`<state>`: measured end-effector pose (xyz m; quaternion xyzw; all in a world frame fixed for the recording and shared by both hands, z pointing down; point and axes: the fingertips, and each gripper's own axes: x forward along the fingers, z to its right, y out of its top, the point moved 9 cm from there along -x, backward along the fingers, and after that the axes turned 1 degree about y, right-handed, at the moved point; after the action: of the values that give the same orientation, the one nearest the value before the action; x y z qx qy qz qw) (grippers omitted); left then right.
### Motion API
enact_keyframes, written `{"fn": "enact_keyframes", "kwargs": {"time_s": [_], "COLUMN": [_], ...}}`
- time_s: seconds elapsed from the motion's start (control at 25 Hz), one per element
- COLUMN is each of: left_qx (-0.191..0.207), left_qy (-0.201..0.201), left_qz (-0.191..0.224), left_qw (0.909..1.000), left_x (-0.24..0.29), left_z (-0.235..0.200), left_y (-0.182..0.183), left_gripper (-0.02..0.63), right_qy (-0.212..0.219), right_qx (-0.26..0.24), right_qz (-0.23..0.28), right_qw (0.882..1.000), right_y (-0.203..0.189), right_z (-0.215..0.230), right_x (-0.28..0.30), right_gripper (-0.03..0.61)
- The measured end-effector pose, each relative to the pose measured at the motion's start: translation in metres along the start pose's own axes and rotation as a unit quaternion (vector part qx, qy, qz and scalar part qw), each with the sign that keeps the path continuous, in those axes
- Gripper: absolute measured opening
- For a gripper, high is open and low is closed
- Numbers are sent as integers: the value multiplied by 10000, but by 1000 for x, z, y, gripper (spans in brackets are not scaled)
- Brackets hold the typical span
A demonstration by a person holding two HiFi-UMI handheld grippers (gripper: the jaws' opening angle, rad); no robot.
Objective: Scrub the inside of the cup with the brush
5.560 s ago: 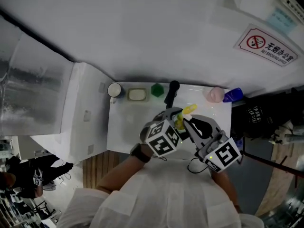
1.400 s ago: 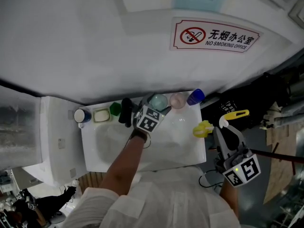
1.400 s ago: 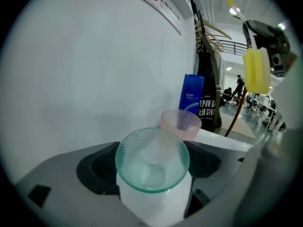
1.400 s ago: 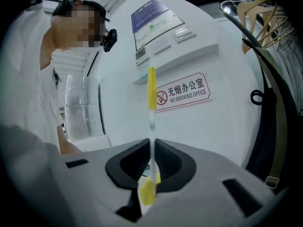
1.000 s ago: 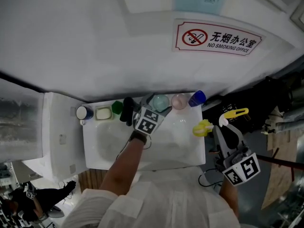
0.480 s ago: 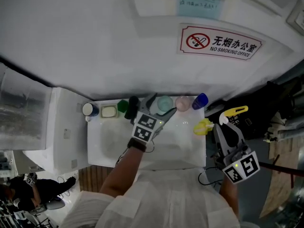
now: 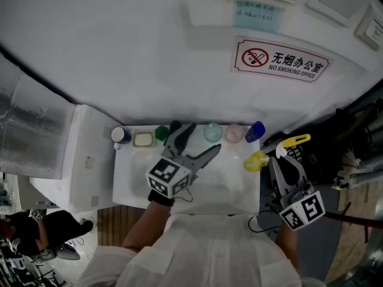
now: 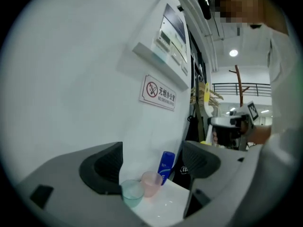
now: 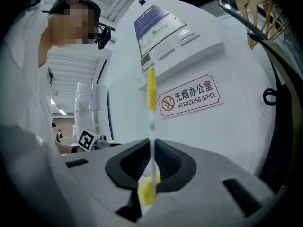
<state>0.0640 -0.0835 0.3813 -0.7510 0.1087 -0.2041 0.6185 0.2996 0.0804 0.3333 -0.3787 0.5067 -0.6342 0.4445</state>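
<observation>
A translucent teal cup (image 7: 212,131) stands upright on the back ledge of the white sink (image 7: 230,181), beside a pink cup (image 7: 233,133). My left gripper (image 7: 203,138) hangs open just in front of the teal cup, holding nothing. In the left gripper view the teal cup (image 8: 131,192) and the pink cup (image 8: 152,182) show low between the spread jaws of the left gripper (image 8: 151,167). My right gripper (image 7: 276,156) is off the sink's right edge, shut on a yellow brush (image 7: 257,160). In the right gripper view the brush (image 9: 151,96) stands upright out of the right gripper (image 9: 152,171).
A blue bottle (image 7: 256,131) stands right of the pink cup. Along the ledge to the left are a black tap (image 7: 175,126), a green object (image 7: 161,133), a soap dish (image 7: 143,139) and a mug (image 7: 121,135). A white cabinet (image 7: 90,160) adjoins the sink's left side.
The left gripper has let go of the teal cup on the back ledge and drawn back from it, jaws open. The right gripper has stayed at the right with the brush.
</observation>
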Motion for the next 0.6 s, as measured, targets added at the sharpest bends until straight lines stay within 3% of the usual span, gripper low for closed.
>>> {"fn": "enact_keyframes", "kwargs": {"time_s": [0.28, 0.4, 0.44, 0.52, 0.6], "left_qx": [117, 165, 143, 159, 294], "left_qy": [111, 342, 536, 940, 1170], "left_qz": [641, 865, 948, 1131, 1219], "left_qw": [9978, 9955, 9939, 9890, 9852], "left_x": [-40, -57, -64, -80, -93], "left_z": [5, 2, -1, -7, -11], "left_y": [15, 19, 23, 28, 28], "left_gripper": [388, 383, 333, 127, 63], "right_qy": [52, 33, 27, 13, -16], "right_qx": [-43, -61, -67, -89, -141], "right_qz": [128, 146, 138, 100, 44], "right_qw": [9999, 9999, 9999, 9999, 9999], "right_y": [-1, -6, -8, -13, -17], "right_z": [-2, -3, -3, -3, -3], "right_x": [0, 0, 0, 1, 2], "right_gripper": [31, 31, 31, 29, 29]}}
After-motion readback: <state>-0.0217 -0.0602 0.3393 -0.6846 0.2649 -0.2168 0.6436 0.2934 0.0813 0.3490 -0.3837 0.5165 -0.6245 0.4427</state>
